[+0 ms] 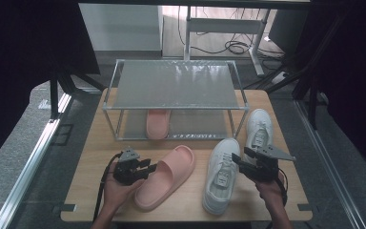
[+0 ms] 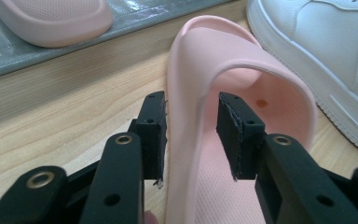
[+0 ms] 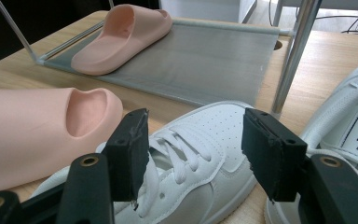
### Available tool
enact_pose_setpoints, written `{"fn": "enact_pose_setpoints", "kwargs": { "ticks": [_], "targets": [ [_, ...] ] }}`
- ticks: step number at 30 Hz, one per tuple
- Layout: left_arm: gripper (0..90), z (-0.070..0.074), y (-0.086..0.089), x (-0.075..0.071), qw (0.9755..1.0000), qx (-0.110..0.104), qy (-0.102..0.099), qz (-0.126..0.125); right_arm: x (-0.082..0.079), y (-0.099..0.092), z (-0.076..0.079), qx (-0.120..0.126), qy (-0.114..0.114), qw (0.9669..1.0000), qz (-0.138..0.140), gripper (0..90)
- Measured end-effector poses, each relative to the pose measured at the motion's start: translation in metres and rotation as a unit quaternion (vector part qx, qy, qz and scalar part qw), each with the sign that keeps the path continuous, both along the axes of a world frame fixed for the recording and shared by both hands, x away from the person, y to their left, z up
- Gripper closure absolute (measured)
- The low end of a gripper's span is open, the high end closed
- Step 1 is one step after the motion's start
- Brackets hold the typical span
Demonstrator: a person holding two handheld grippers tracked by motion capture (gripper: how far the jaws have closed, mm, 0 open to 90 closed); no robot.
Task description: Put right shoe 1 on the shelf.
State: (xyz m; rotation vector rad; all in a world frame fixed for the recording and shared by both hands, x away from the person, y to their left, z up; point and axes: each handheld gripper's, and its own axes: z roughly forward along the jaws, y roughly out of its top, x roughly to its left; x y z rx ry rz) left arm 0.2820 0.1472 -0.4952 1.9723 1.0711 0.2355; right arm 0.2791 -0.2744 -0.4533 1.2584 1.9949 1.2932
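Observation:
A pink slipper [image 1: 169,176] lies on the wooden table, toe toward the rack. My left gripper [image 1: 150,168] is at its left side. In the left gripper view my left gripper [image 2: 191,130] stands open, its jaws astride the side wall of the slipper's strap [image 2: 242,84], with the pads slightly off it. A white sneaker [image 1: 221,179] lies to the right of the slipper. My right gripper [image 1: 238,160] is at that sneaker's right side. In the right gripper view my right gripper [image 3: 193,149] is wide open over the sneaker's laces [image 3: 186,154], gripping nothing.
A two-level metal rack [image 1: 176,83] stands at the back of the table. A second pink slipper [image 1: 157,124] rests on its lower shelf. Another white sneaker [image 1: 259,126] lies to the right of the rack, near the table's right edge.

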Motion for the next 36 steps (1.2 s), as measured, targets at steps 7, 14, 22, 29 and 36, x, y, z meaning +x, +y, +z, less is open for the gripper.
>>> {"fn": "enact_pose_setpoints", "kwargs": {
  "ticks": [7, 14, 22, 29, 36],
  "targets": [
    [62.9, -0.002, -0.009, 0.011, 0.9999, 0.006, 0.006, -0.007, -0.002, -0.003, 0.001, 0.001, -0.001, 1.0000, -0.003, 41.8],
    [67.4, 0.003, -0.009, 0.009, 0.9998, 0.007, -0.003, -0.017, -0.004, -0.009, 0.003, 0.003, -0.003, 0.9999, -0.014, 41.8],
    [66.9, 0.003, -0.010, 0.009, 0.9999, 0.008, -0.004, -0.014, -0.004, -0.006, 0.001, -0.001, 0.000, 1.0000, -0.008, 41.8],
    [66.7, 0.006, -0.016, -0.008, 0.9994, 0.001, -0.001, -0.034, -0.004, -0.008, 0.002, 0.002, -0.002, 0.9999, -0.012, 41.7],
    [65.4, 0.000, -0.033, -0.025, 0.9969, -0.016, 0.021, -0.074, -0.004, -0.007, 0.003, 0.002, -0.005, 0.9999, -0.009, 41.7]
  ]
}}
